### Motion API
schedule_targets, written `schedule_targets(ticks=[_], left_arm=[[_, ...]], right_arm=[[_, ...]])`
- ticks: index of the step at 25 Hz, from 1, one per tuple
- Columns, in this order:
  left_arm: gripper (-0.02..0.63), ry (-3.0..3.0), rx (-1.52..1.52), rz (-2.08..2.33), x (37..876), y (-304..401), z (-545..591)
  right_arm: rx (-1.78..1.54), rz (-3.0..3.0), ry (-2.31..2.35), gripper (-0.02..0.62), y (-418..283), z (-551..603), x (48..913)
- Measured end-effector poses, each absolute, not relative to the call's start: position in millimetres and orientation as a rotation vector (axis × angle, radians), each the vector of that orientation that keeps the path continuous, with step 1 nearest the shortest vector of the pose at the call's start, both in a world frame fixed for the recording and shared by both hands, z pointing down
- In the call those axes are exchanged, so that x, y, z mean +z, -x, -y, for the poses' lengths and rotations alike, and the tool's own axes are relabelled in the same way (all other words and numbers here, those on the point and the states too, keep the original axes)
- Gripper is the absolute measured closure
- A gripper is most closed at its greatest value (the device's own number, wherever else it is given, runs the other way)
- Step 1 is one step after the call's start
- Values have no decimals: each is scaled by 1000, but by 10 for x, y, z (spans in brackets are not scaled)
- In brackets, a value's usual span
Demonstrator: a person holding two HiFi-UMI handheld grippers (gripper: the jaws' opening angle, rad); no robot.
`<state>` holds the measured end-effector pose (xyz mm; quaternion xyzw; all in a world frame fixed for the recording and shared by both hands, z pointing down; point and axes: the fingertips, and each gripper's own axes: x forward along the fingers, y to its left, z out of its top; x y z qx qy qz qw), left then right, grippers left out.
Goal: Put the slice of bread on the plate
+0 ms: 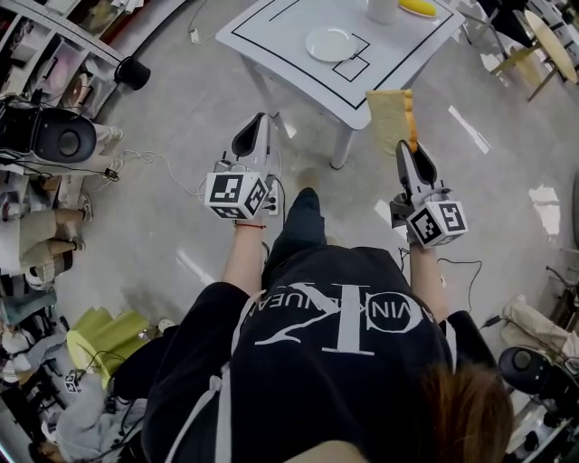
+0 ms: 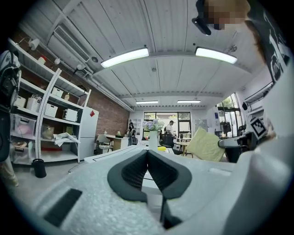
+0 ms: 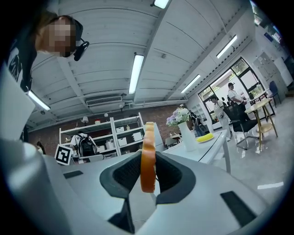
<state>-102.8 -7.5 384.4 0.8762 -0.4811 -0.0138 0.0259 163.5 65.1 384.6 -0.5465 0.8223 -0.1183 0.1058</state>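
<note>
My right gripper (image 1: 404, 149) is shut on a slice of bread (image 1: 393, 118), held on edge just short of the white table's near corner (image 1: 348, 108). Seen along the right gripper's jaws, the slice's orange crust (image 3: 148, 156) stands upright between the pads of the right gripper (image 3: 148, 172). A white plate (image 1: 330, 43) lies on the table beyond, beside a small marked square. My left gripper (image 1: 256, 122) hangs level to the left of the table leg, shut with nothing in it; its pads (image 2: 138, 167) meet. The bread (image 2: 205, 144) also shows at the right of the left gripper view.
A white vase (image 1: 383, 9) with flowers and a yellow banana (image 1: 418, 7) stand at the table's far side. Shelving (image 1: 54, 81) lines the left. Cables (image 1: 172, 176) trail on the floor. A round wooden table and chair (image 1: 543, 45) sit far right.
</note>
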Motion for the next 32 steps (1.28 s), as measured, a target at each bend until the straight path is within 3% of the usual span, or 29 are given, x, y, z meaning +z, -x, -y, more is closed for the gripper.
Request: schedule_targets(ticks=[32], left_arm=[[595,-2772,58,1087,4203,524,3046]], right_arm=[[-547,-2377,1792,505,-1310,1888,4139]])
